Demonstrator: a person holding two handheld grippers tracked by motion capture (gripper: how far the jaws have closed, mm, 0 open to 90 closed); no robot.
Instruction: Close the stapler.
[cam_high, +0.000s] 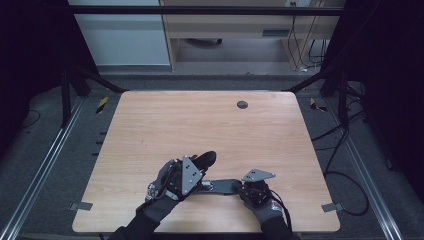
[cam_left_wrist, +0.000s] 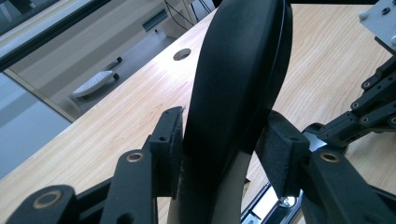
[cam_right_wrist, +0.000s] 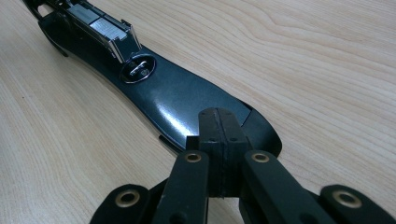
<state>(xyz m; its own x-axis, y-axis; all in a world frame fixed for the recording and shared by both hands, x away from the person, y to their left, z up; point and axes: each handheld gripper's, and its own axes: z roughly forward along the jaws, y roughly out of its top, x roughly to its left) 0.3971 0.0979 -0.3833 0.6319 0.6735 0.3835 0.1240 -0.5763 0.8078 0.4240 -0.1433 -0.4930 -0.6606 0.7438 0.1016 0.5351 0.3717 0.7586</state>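
The black stapler (cam_high: 222, 186) lay opened near the 6 o'clock edge of the wooden table (cam_high: 200, 120). Its base (cam_right_wrist: 187, 102) was flat on the wood, with the round anvil (cam_right_wrist: 137, 69) and steel magazine (cam_right_wrist: 100, 25) showing. The right gripper (cam_right_wrist: 219, 126) had its 2 jaws pressed together, tips resting on the base's near end. At its 9 o'clock, the left gripper (cam_left_wrist: 224, 154) was clamped on the lid (cam_left_wrist: 238, 84), which was raised toward 1 o'clock.
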